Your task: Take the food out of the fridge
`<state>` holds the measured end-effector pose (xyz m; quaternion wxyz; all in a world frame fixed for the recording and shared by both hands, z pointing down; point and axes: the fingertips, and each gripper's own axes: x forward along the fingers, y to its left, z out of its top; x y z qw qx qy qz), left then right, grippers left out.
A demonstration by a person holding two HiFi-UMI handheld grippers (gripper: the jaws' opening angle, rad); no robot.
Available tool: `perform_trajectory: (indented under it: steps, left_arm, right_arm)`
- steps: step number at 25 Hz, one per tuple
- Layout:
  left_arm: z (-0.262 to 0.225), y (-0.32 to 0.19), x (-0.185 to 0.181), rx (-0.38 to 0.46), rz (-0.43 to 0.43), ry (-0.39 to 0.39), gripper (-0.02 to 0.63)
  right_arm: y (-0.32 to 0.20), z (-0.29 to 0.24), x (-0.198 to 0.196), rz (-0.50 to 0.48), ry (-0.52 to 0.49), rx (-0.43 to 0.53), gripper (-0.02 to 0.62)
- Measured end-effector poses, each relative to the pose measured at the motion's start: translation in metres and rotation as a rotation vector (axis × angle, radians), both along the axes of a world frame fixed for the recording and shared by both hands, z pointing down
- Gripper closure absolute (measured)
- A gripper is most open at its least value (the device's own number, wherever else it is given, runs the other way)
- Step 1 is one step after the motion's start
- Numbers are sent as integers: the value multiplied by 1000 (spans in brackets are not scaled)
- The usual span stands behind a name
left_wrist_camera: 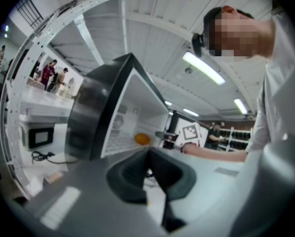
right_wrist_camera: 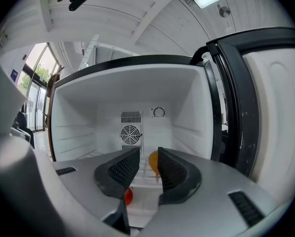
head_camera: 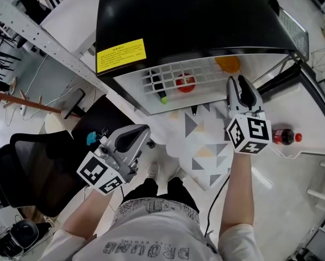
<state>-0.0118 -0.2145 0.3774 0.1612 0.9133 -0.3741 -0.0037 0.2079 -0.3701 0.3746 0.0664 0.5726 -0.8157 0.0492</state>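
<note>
The black fridge (head_camera: 206, 20) stands open, its white wire shelf (head_camera: 206, 76) carrying an orange fruit (head_camera: 227, 64) at the right, a red fruit (head_camera: 185, 82) in the middle and a dark bottle (head_camera: 158, 87) lying at the left. The right gripper (head_camera: 238, 83) reaches to the shelf's front edge with its jaws parted and gripping nothing (the orange fruit sits just ahead of the gap, untouched). The left gripper (head_camera: 143, 132) hangs back outside the fridge, jaws pressed together and empty. A cola bottle (head_camera: 283, 136) lies in the door rack.
</note>
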Motion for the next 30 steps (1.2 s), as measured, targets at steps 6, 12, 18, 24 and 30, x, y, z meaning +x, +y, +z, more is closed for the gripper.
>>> perform_trajectory:
  steps: [6,12,18,24,30]
  left_arm:
    - [7,-4,-6,-15,-6,-6,601]
    - [12,-7,-9,-26,-13,-7,601]
    - [19,-6,-14,-39,-23,-9,601]
    - [27,-4,-15,-53,-24,-12,601]
    - [32,-4,-13,-63,-19,-14,601]
  right_arm:
    - [-17,7,0,16,17,-12,470]
    - [-33,17,-1,42,40,-35,403]
    - [-43,29,3,81,58,-51,359]
    - [-54,37,8,124,82,-51,339]
    - [-66,47,9,141,109,-61,325]
